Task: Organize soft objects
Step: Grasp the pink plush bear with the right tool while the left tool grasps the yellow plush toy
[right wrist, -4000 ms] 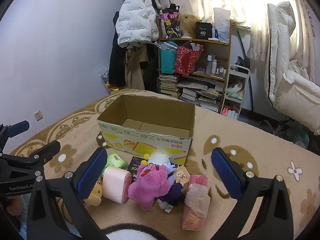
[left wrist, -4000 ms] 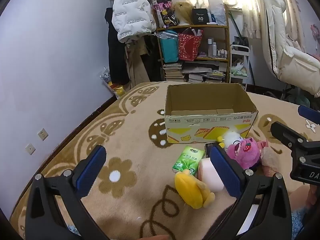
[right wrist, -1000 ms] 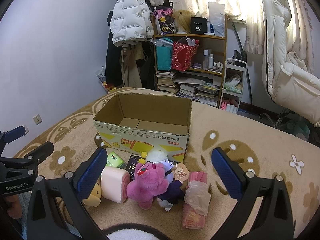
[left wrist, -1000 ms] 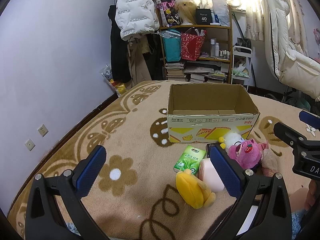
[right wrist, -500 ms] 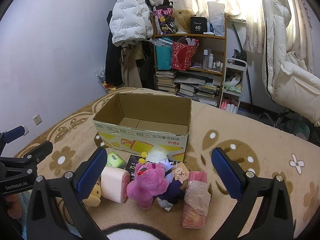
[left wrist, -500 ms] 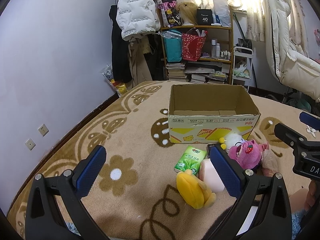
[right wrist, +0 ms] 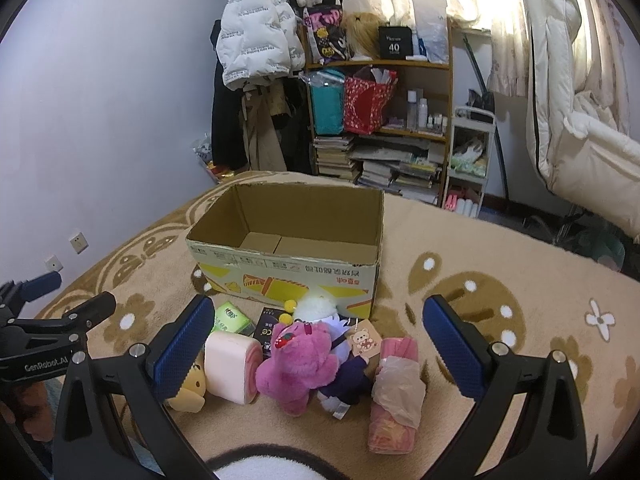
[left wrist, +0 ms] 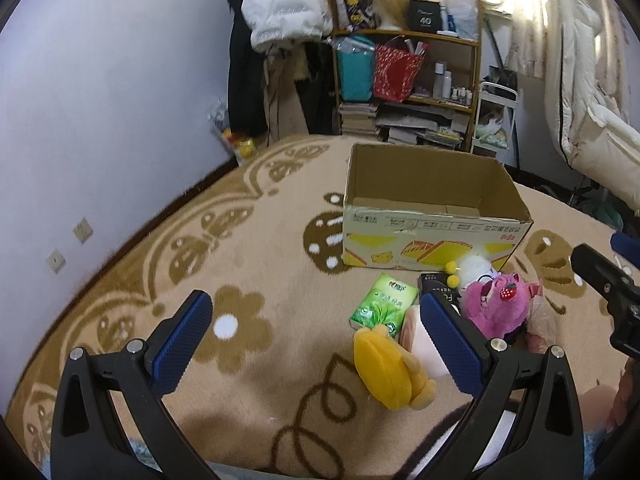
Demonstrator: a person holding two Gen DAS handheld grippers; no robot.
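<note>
Left gripper (left wrist: pixel 316 336), black frame with blue ribbed pads, fills the bottom of the left wrist view, jaws spread wide, nothing between them. Above it, centre frame: open brown cardboard box with yellow print (left wrist: pixel 432 236), empty inside, standing on a beige carpet with brown flower pattern (left wrist: pixel 240 264). Soft things lie in a cluster just in front of the box, lower right of centre: green tissue pack (left wrist: pixel 383 306), yellow plush toy (left wrist: pixel 386 372) lowest, pink roll-shaped cushion (left wrist: pixel 420 340) partly hidden behind the right blue pad, magenta plush bear with strawberry (left wrist: pixel 496 306), white fluffy plush with yellow pompoms (left wrist: pixel 474 268) touching the box front, small black packet (left wrist: pixel 434 284). Right gripper's black finger shows at the right edge. Upper frame: wooden shelf with bags and books (left wrist: pixel 408 80), white puffer jacket (left wrist: pixel 286 2) hanging upper centre-left.

Right wrist view: right gripper (right wrist: pixel 316 334) along the bottom, jaws wide apart, holding nothing. Cluster sits between its pads, lower centre: cushion (right wrist: pixel 232 364), bear (right wrist: pixel 298 364), dark blue plush (right wrist: pixel 346 380) just beside the bear, pink bundle wrapped in clear plastic (right wrist: pixel 394 396) rightmost, tissue pack (right wrist: pixel 230 318) and black packet (right wrist: pixel 270 324) nearer the box, yellow toy (right wrist: pixel 188 390) peeking behind the left pad. Box (right wrist: pixel 288 260) centre frame, behind the cluster. Left gripper's black frame sits at the left edge, lower.
</note>
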